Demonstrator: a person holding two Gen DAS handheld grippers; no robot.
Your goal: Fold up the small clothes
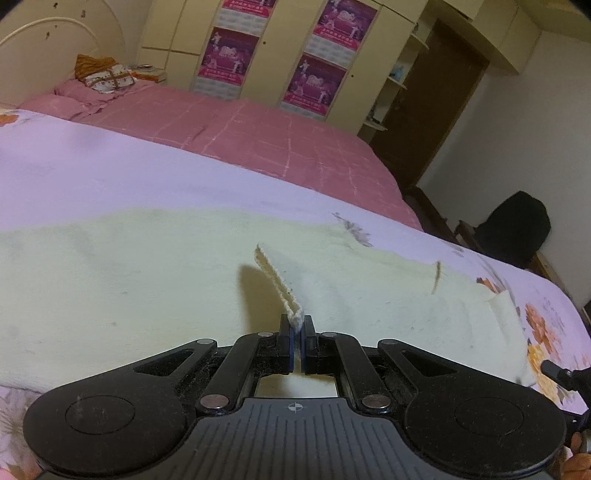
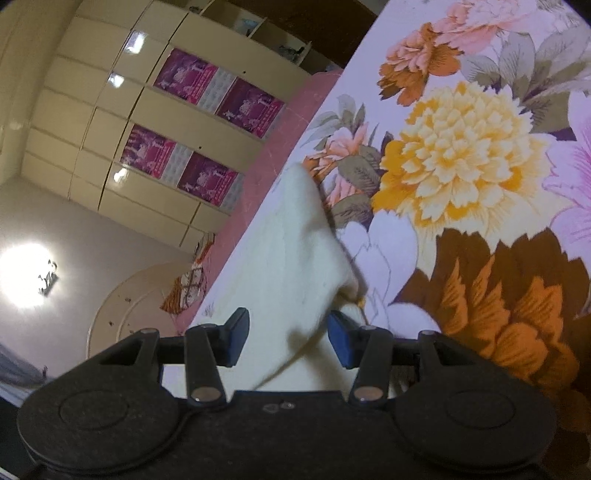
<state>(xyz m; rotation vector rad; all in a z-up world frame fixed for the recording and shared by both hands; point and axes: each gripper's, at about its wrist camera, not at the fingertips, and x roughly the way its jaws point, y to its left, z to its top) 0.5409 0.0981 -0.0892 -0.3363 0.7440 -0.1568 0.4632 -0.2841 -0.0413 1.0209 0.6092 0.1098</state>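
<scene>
Bedroom setting: one bed [image 1: 280, 147] carries two coverings, a pink checked sheet [image 1: 258, 136] on the far side and a pale lilac floral sheet [image 1: 110, 177] on the near side. One cream garment [image 1: 129, 280] lies spread flat on the floral sheet and is visible in both views. Behind the bed stands one cream wardrobe [image 1: 391, 51] bearing four magenta posters [image 1: 229, 51] arranged two over two. One small stack of folded patterned cloth [image 1: 107, 75] rests on a pink pillow at the rounded headboard [image 1: 62, 33]. One dark chair [image 1: 517, 225] stands beyond the foot of the bed.

Left tongs [image 1: 297, 325]: both fingers are fully closed, pinching one stitched hem edge of the cream garment. The pinched strip rises from the flat cloth up into the blue pads and casts one shadow to its left.

Right tongs [image 2: 288, 332]: the two fingers stand roughly half apart. One raised fold of the cream garment [image 2: 295, 251] passes through the gap between the blue pads. The cloth lies against the right-hand pad; whether the left-hand pad touches it cannot be determined, so a grip is not confirmed. Large printed flowers of the floral sheet [image 2: 461, 158] fill the right of this view.
</scene>
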